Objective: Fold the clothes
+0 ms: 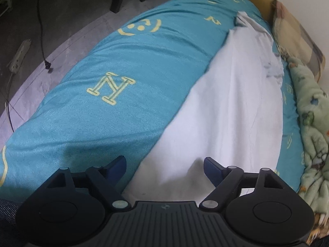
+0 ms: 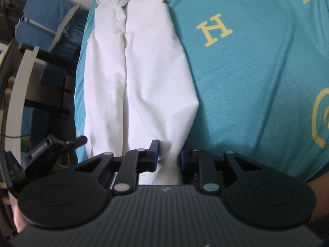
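Lying under everything was my big bed [image 1: 86, 123], with its teal cover and yellow letters. I used it because it was wide and soft, good for folding.

On the bed lay the white garment [image 1: 226, 107], long and narrow, with its sides already turned in. It ran away from me toward the far end. That made both near corners easy for me to reach.

Next to it, by the wall, sat a green blanket [image 1: 308, 123] and a pillow [image 1: 296, 30]. They were just beside the garment's far side, so they could get in the way if the cloth slid that way. On the floor lay a black cord [image 1: 42, 30] and a power strip [image 1: 19, 55], well away from my work.

My right tongs [image 2: 168, 156] were closed on the garment's near edge, with a bunch of white cloth pinched between the blue pads [image 2: 156, 154]. I think I held it there to lift that end.

My left tongs [image 1: 164, 166] were open over the other near corner, holding nothing. I think they needed to close on that corner next.
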Demonstrator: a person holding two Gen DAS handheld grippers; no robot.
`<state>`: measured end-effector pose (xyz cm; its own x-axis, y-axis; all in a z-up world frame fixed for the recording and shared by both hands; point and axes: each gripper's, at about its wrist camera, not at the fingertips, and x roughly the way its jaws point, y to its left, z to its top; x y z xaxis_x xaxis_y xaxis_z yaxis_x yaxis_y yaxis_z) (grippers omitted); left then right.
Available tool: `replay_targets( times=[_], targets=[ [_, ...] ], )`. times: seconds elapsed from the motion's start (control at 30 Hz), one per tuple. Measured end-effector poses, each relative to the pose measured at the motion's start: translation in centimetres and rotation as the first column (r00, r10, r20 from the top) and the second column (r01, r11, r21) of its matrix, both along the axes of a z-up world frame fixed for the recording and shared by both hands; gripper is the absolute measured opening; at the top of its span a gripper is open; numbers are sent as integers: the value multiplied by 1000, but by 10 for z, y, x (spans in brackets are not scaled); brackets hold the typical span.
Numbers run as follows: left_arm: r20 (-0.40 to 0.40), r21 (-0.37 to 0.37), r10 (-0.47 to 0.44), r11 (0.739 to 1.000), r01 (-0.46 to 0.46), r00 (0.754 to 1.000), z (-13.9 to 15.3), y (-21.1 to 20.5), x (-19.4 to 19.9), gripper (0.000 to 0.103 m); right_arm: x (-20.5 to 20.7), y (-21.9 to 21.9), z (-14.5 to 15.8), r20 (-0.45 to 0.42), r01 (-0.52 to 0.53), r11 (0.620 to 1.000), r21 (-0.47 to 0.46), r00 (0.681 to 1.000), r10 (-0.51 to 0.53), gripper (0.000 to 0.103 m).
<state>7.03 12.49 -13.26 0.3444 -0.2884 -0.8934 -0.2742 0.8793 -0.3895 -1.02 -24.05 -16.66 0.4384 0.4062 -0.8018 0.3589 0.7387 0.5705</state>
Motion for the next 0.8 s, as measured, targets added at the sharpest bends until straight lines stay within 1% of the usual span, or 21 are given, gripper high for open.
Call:
replay_targets(
  times=[0.03,0.07,0.1,0.13,0.17,0.2,0.23,0.3,0.37,0.43,0.5,0.53,0.6,0.67,0.73,0.8],
  targets=[
    [-7,6,-32,999,32,999,-1,-4,0,62,0,1,0,-1,-2,1000,-3,1000,2,23],
    [-12,9,-59,998,59,998,-2,-7,-2,58,0,4,0,2,-4,1000,-10,1000,4,23],
    [-15,7,-79,997,79,997,-2,-10,-4,48,0,6,1,5,-10,1000,-11,1000,10,23],
    [-21,7,-87,996,88,996,-3,-11,-7,36,0,8,2,8,-17,1000,-10,1000,17,23],
    [-31,7,-81,997,81,996,-3,-11,-9,28,0,10,3,12,-23,1000,-8,1000,23,23],
    [-38,5,-73,997,73,997,-3,-10,-11,11,0,12,4,17,-35,999,-13,999,35,20],
    [-36,-7,-67,998,67,997,-2,-9,-13,8,-1,15,6,25,-46,999,-13,999,47,16],
    [-9,-45,-58,997,58,998,2,-7,-17,4,-4,17,12,56,-58,998,-4,997,58,9],
    [45,-102,-40,994,44,998,9,-3,-24,4,-10,10,22,111,-28,1000,10,993,27,7],
    [128,-198,-1,980,27,992,21,4,-34,3,-18,2,34,167,8,1000,24,986,-12,7],
    [189,-310,44,950,17,981,33,12,-44,3,-24,-7,46,219,43,998,43,974,-51,7],
    [209,-352,71,936,7,975,39,16,-49,3,-27,-11,53,244,57,997,58,967,-70,7],
    [241,-421,121,907,-9,963,51,25,-57,3,-32,-20,72,305,69,994,86,948,-93,7],
    [262,-489,159,872,-11,952,63,31,-62,3,-38,-28,93,365,76,992,104,925,-109,7],
    [288,-542,174,840,11,942,80,32,-67,2,-46,-35,114,410,87,991,102,904,-121,7],
    [318,-586,172,809,51,932,103,27,-75,2,-55,-43,134,446,101,989,107,884,-139,7]
  ],
)
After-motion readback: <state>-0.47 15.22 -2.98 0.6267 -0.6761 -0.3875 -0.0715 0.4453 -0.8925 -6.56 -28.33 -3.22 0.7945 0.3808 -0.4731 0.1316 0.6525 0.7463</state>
